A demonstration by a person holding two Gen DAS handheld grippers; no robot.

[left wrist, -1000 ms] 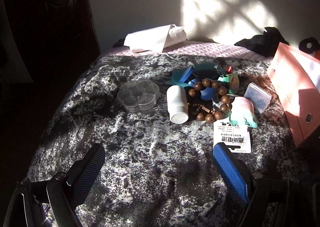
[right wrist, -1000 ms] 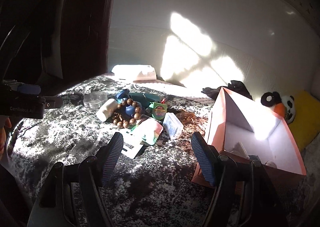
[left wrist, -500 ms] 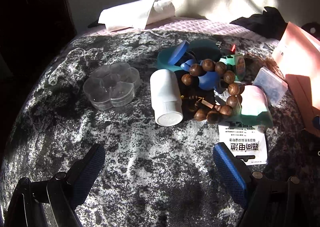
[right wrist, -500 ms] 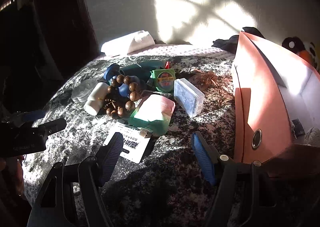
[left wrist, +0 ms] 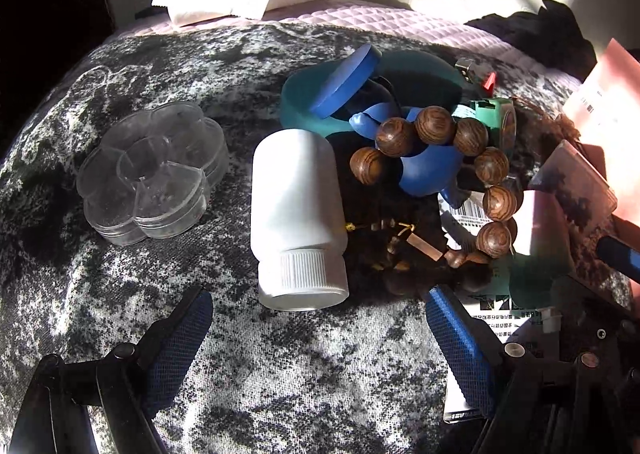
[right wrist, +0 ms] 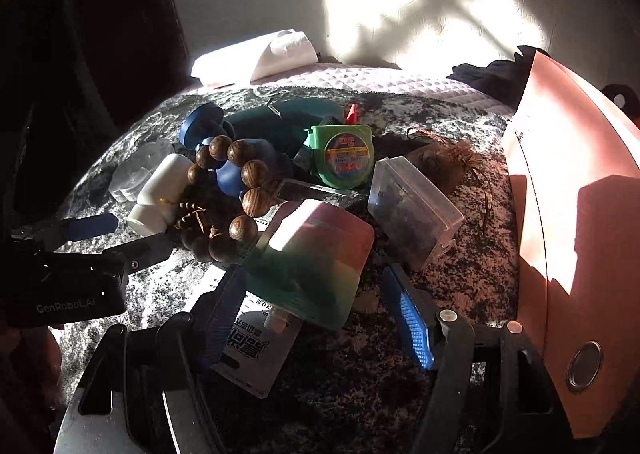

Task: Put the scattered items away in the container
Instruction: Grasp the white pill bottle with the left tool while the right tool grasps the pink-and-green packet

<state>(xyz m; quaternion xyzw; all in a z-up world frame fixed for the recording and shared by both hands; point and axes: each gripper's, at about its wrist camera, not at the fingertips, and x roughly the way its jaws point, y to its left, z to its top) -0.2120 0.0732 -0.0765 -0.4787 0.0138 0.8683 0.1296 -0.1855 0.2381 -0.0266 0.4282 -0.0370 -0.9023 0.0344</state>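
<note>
Both sets of tongs are hanging spread wide with nothing in them. The left tongs [left wrist: 318,328] are sitting just short of the white bottle [left wrist: 298,209], which is lying on its side with the ribbed cap pointing at the camera. At about 9 o'clock from the bottle, the clear flower-shaped organizer [left wrist: 150,171] is resting on the mottled grey bedspread [left wrist: 280,374]. At 2 o'clock from it, the wooden bead bracelet [left wrist: 440,157] is draping over a blue rounded thing [left wrist: 430,169], with a teal dish [left wrist: 304,101] behind them.

The right tongs [right wrist: 316,306] are hovering over the pink-and-green pouch [right wrist: 316,258], with a fingertip on either side of its near edge but not touching as far as I can tell. A white printed card [right wrist: 252,350] is poking out under the pouch. The clear rectangular case [right wrist: 412,209] is lying at 1 o'clock from the pouch, the green tape measure [right wrist: 346,155] at 12. The pink box [right wrist: 576,213], the container for all this, is standing at 3 o'clock, well apart from the pile.
</note>
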